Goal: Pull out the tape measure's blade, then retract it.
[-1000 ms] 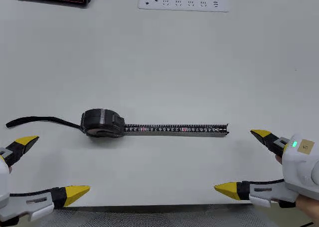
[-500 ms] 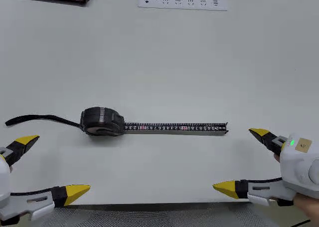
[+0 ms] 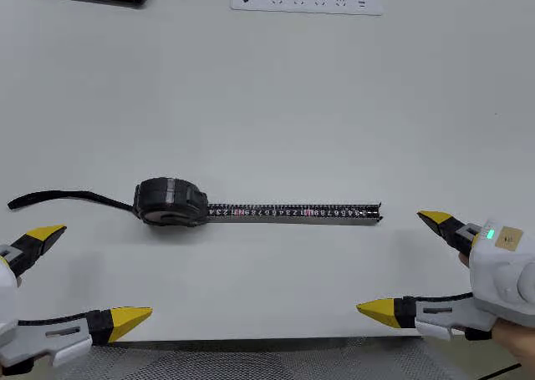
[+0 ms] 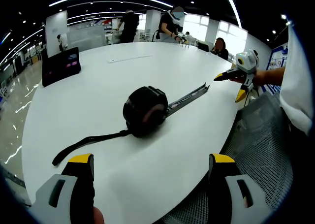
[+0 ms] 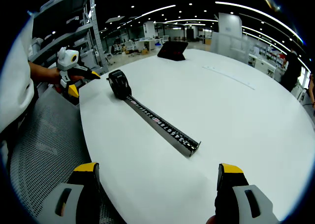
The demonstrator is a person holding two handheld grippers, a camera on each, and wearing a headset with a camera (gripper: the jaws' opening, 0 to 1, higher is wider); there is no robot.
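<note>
Blade point(image 3: 294, 212) lies extended from tape measure point(image 3: 170, 203); left gripper point(image 3: 106, 272) and right gripper point(image 3: 389, 261) gape wide.

From the headset, the camera looks steeply down over the near edge of the white counter point(image 3: 276, 104), with the tape measure point(image 3: 171, 202) left of centre and the left claw point(image 3: 94, 274) and right claw point(image 3: 397, 263) in the lower corners. The left gripper view sits low at the counter's edge, close to the tape measure, facing along the blade point(image 4: 187, 97) toward the right claw at upper right. The right gripper view faces back from beyond the blade's tip, farther off, with the left claw at upper left. All three views share the tape measure and the counter.
</note>
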